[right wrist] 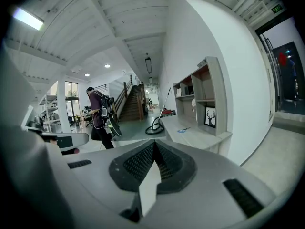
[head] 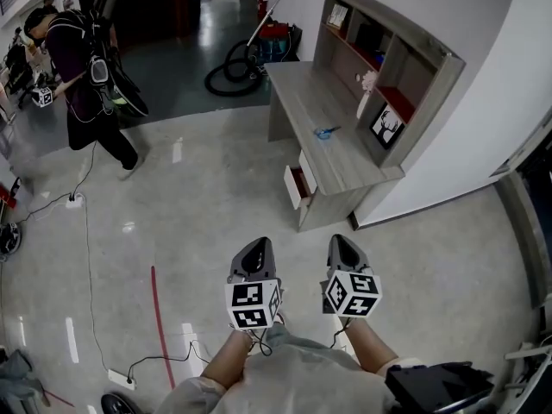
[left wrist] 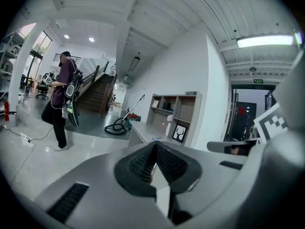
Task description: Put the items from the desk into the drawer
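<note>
Left gripper: jaws are seen pressed together at the tips, with nothing held. Right gripper: likewise closed and empty. Both are held low by the body, side by side, well apart from the desk. The desk is placed ahead and slightly to the right, so the right gripper is judged the nearer one. The open drawer is found at the desk's near end, on its left face. A small blue item is seen farther along the top, beyond the drawer. Its long axis lies roughly across the desk's width, and its kind cannot be told. An approach is judged necessary before any grasp.
</note>
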Demonstrator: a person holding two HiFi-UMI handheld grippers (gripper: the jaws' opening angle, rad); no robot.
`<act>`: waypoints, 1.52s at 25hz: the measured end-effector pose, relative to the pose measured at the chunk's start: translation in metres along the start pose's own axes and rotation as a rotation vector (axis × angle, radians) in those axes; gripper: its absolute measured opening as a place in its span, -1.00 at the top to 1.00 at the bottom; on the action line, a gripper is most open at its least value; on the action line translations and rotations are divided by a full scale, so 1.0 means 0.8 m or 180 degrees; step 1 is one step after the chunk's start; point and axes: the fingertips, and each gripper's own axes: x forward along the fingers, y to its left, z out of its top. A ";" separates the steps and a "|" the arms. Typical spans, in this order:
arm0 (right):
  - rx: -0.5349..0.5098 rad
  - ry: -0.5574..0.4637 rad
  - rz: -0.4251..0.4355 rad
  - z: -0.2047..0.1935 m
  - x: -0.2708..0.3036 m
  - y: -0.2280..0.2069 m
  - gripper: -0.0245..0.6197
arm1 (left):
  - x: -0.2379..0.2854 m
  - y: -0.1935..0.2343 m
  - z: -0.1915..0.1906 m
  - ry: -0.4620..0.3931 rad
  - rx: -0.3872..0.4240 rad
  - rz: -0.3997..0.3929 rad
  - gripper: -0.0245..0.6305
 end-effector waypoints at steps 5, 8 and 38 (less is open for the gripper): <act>0.0038 0.0036 0.0022 0.012 0.050 -0.021 0.93 | 0.049 0.012 0.004 0.0082 -0.0002 0.0051 0.93; 0.0058 0.0033 0.0027 0.020 0.075 -0.030 0.93 | 0.075 0.021 0.012 0.0086 0.0001 0.0077 0.93; 0.0399 0.0007 -0.0695 0.089 0.376 -0.016 0.93 | 0.379 0.164 0.107 0.0392 0.0418 -0.0848 0.93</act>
